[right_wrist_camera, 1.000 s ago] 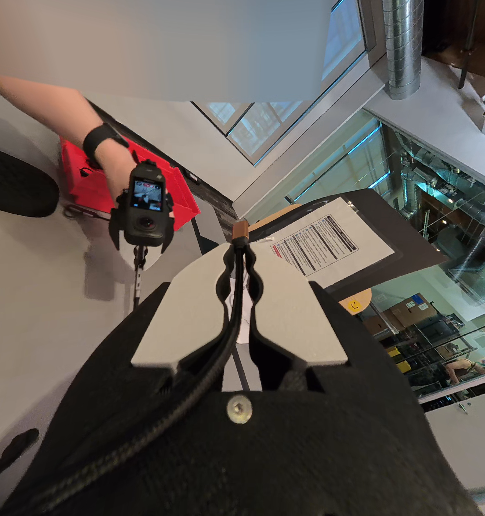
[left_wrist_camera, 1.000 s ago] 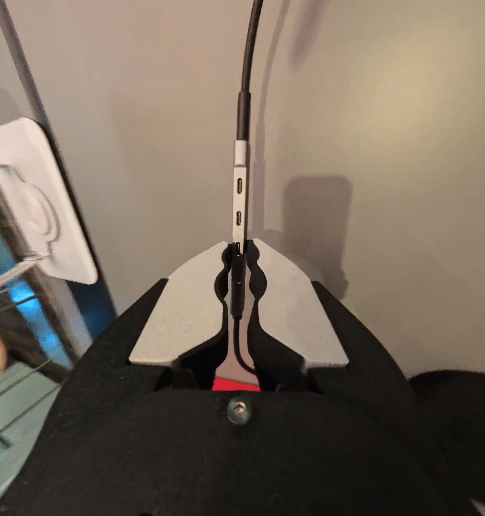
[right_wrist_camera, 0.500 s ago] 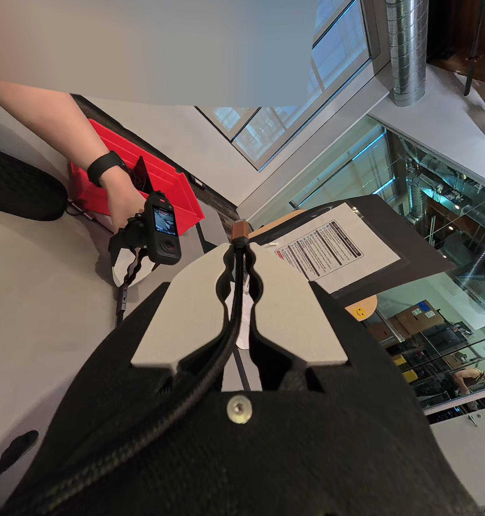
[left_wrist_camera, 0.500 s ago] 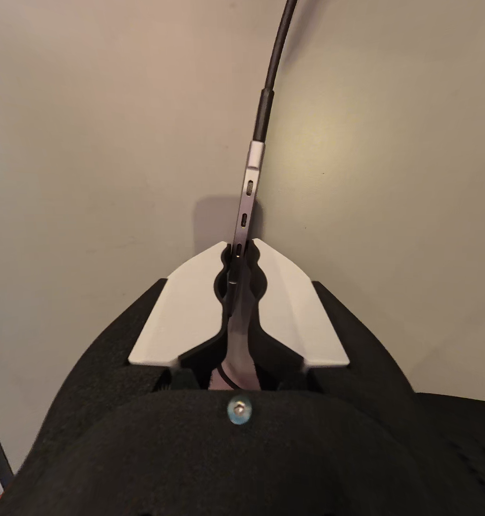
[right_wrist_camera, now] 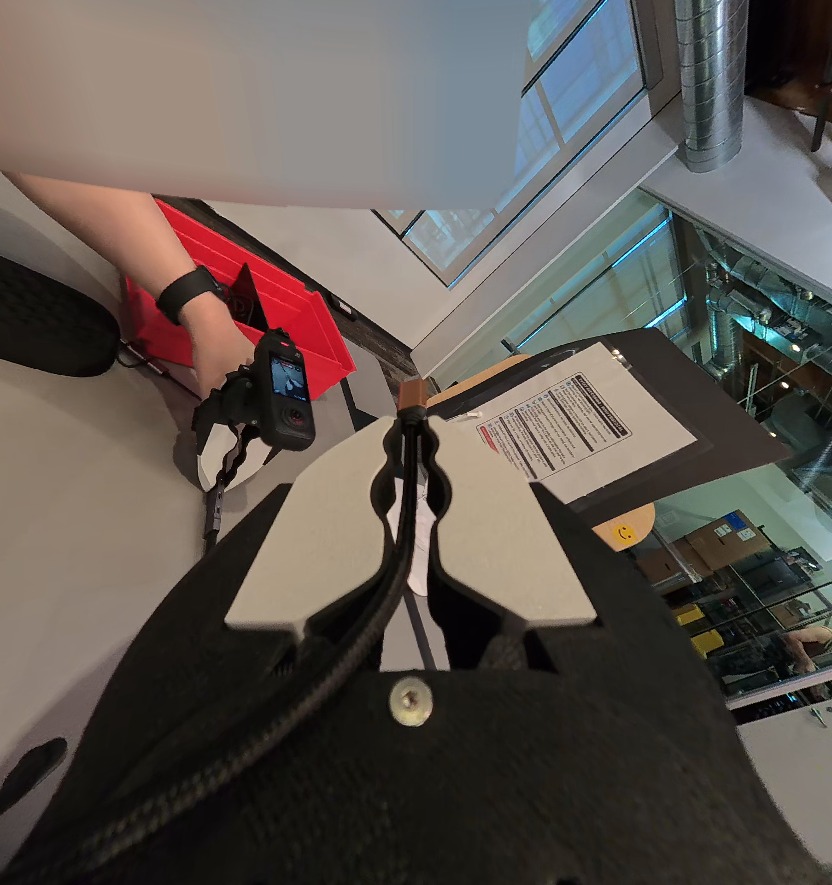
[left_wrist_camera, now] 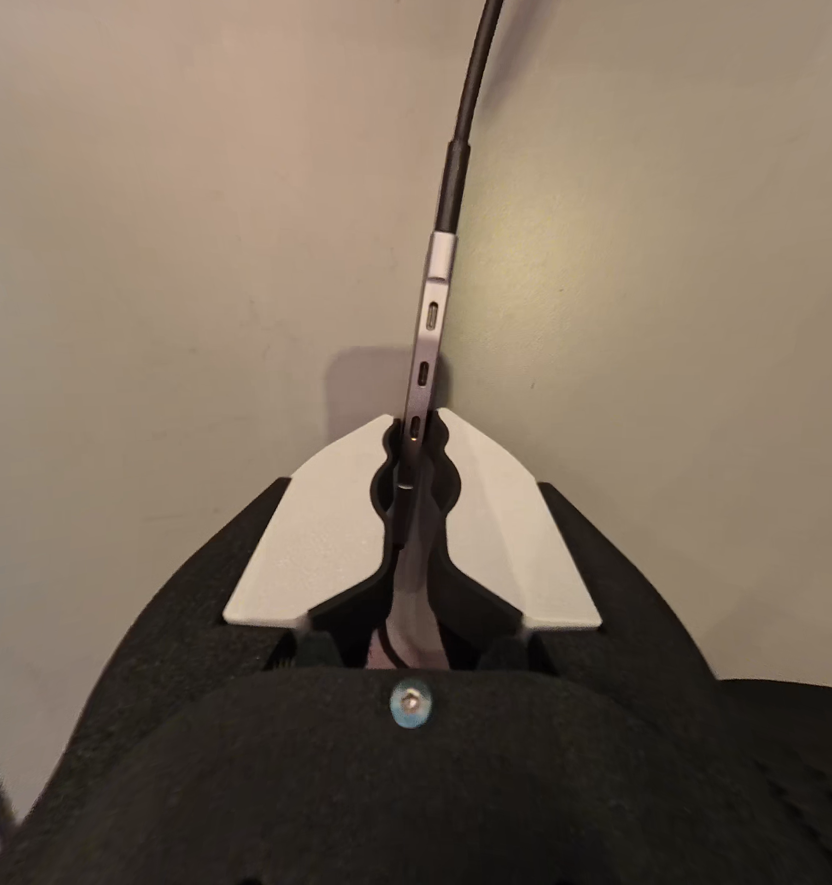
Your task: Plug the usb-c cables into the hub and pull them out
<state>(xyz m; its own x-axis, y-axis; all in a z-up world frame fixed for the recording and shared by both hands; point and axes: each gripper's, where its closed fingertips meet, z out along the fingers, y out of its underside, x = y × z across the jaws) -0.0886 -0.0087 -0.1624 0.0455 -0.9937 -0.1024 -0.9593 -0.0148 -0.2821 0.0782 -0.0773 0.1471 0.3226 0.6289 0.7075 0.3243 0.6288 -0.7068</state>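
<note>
My left gripper [left_wrist_camera: 416, 416] is shut on a slim grey hub [left_wrist_camera: 428, 335], held edge-on over the pale table [left_wrist_camera: 165, 287]. Two empty ports show beyond the fingertips, a third sits at them. A dark plug [left_wrist_camera: 404, 483] lies against the hub's edge between the fingers. The hub's own black cable [left_wrist_camera: 466, 96] runs up and away. My right gripper [right_wrist_camera: 411, 419] is shut on a black braided cable [right_wrist_camera: 404, 503]; its copper-coloured plug [right_wrist_camera: 411, 395] sticks out past the tips, in the air. The right wrist view also shows the left gripper [right_wrist_camera: 222, 474] with the hub [right_wrist_camera: 212, 515], apart from the plug.
A red bin [right_wrist_camera: 280, 311] stands on the table behind a person's hand and wrist [right_wrist_camera: 198, 325]. A black rounded object [right_wrist_camera: 36, 325] lies at the left. A printed sheet on a black board [right_wrist_camera: 572, 421] is at the right, with windows behind. The grippers' ends are close to 35 cm from one another. From the left gripper's tips to the black rounded object [right_wrist_camera: 36, 325] is close to 20 cm.
The left gripper has swung with the hub: the white plate and window left its view, and the hub now leans right. In the right view the left gripper has come closer to the copper plug.
</note>
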